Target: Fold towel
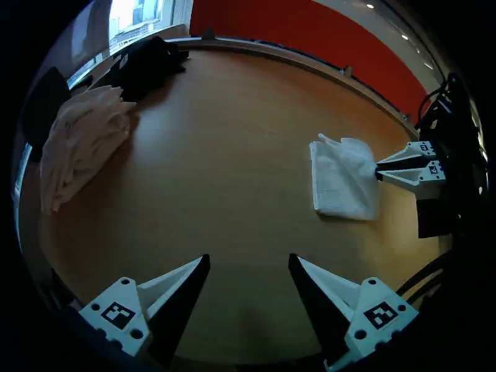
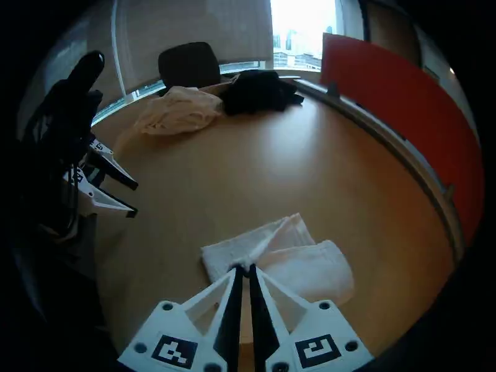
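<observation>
Beyond the spread left gripper (image 1: 248, 260), the right gripper (image 1: 376, 172) pinches the towel (image 1: 341, 180).

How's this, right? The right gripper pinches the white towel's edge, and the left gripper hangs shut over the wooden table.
Not quite. The left gripper hangs open over the wooden table, fingers apart, as the left gripper view shows. The right gripper does pinch the edge of the white towel.
</observation>
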